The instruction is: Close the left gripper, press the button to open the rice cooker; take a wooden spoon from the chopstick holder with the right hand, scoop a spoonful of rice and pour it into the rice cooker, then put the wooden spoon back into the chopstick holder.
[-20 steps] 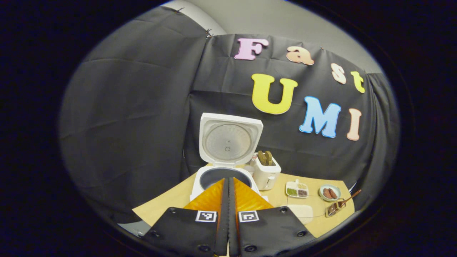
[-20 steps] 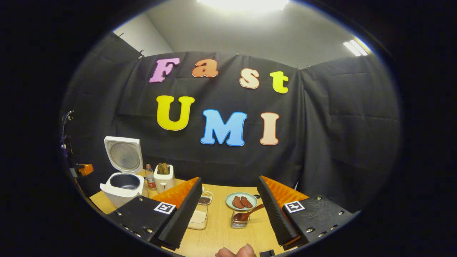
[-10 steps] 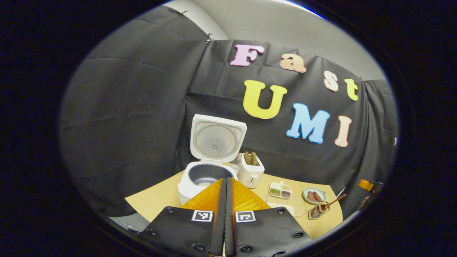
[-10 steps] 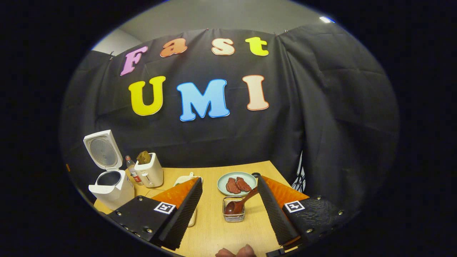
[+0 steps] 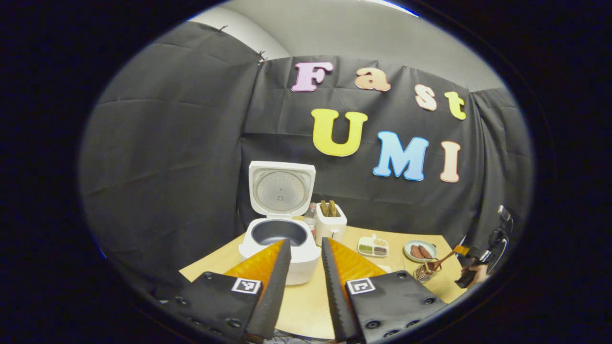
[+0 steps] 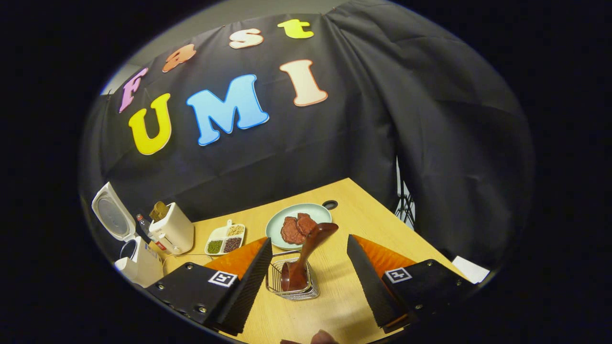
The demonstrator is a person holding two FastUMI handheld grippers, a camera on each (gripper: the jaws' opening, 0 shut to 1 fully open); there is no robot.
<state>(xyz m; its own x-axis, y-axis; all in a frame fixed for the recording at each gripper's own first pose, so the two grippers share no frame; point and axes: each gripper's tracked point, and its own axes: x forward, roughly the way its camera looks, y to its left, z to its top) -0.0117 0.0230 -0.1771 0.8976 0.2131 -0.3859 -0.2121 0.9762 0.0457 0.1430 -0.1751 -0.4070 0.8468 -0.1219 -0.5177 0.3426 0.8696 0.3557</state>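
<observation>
- Now the left claw (image 5: 304,248) hangs released above the near edge of the tabletop (image 5: 306,306), its fingers parted with nothing between them.
- Just beyond its tips stands the white rice cooker (image 5: 279,241), lid tilted up and back, dark inner pot showing.
- Right of the cooker, touching or nearly so, sits a white toaster (image 5: 331,225) with two slices poking out; a small bottle (image 5: 311,212) stands between them at the back.
- Farther right lie a divided dish of beans (image 5: 373,246) and a pale plate with reddish-brown patties (image 5: 420,250).
- The right claw (image 6: 308,246) is released too, fingers spread wide to either side of the wire chopstick holder (image 6: 292,282) without touching it.
- The wooden spoon (image 6: 306,255) rests in that holder, bowl down, handle leaning up toward the far right, over the near rim of the plate.
- From the left gripper view, a hand (image 5: 475,274) holds the right claw at the tabletop's right edge, near the holder.
</observation>
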